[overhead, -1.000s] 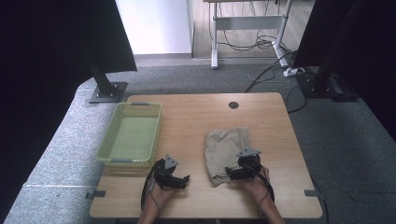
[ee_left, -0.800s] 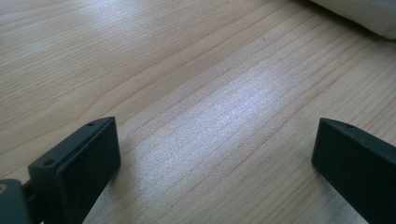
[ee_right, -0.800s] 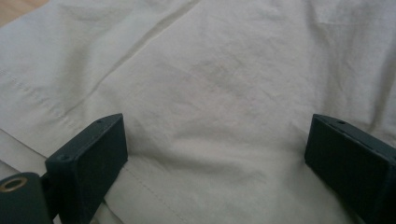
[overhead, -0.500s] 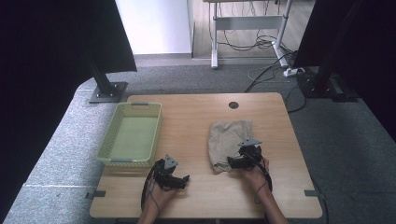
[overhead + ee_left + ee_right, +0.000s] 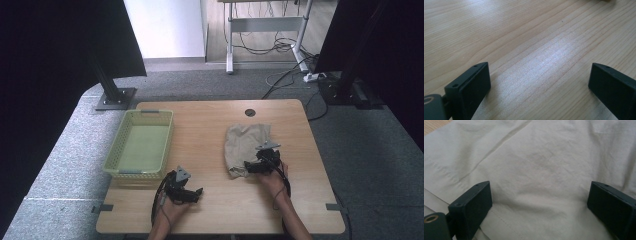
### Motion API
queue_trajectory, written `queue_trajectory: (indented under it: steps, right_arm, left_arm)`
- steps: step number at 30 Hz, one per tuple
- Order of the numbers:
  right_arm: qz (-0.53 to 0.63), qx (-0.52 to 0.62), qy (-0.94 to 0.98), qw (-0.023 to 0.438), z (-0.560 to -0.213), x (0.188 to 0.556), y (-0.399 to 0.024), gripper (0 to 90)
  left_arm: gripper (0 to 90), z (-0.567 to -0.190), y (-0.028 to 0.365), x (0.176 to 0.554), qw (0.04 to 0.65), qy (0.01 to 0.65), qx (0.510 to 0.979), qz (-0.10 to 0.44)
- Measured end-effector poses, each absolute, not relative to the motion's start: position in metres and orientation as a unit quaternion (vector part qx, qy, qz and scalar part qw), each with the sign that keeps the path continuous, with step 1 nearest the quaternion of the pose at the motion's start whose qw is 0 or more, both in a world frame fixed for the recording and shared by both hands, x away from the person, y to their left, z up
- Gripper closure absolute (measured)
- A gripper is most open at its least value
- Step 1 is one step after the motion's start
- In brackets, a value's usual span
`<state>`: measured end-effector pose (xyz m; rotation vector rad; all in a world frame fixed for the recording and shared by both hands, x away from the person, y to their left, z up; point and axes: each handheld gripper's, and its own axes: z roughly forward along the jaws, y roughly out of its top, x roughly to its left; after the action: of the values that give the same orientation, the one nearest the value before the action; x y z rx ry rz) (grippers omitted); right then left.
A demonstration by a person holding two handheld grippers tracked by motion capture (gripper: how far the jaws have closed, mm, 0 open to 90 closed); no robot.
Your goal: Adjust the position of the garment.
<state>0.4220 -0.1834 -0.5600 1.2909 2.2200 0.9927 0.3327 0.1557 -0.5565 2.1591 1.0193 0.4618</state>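
While the beige cloth (image 5: 245,145) lies crumpled on the table (image 5: 210,125), well to the right of the green basket (image 5: 141,145), the right gripper (image 5: 248,167) stands at the cloth's near edge, jaws wide apart over the fabric with nothing pinched. Left gripper (image 5: 195,192): jaws likewise apart, over bare wood just near of the basket. Step judged: reaching to grasp; the next move calls for lowering onto a fold and closing.

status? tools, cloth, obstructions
Right tool open, jaws wide over beige cloth. Left tool open above bare table. Cloth crumpled, flat on table. Basket off to left, nothing in the way.
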Motion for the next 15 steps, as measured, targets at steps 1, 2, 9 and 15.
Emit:
queue_trajectory:
  steps: [1, 2, 9, 15]
  right_arm:
    - [0.353, 0.46, 0.792, 0.192, -0.559, 0.422, -0.183, 5.1]
    - [0.353, 0.46, 0.792, 0.192, -0.559, 0.422, -0.183, 5.1]
    - [0.364, 0.451, 0.793, 0.189, -0.549, 0.419, -0.187, 4.8]
    - [0.376, 0.439, 0.796, 0.181, -0.535, 0.409, -0.192, 4.8]
  left_arm:
    - [3.7, -0.556, 0.156, 0.333, 0.347, 0.393, 0.833, 0.178]
    - [3.7, -0.556, 0.156, 0.333, 0.347, 0.393, 0.833, 0.178]
    - [0.8, -0.557, 0.154, 0.332, 0.342, 0.405, 0.828, 0.181]
    - [0.4, -0.557, 0.154, 0.332, 0.341, 0.405, 0.829, 0.181]
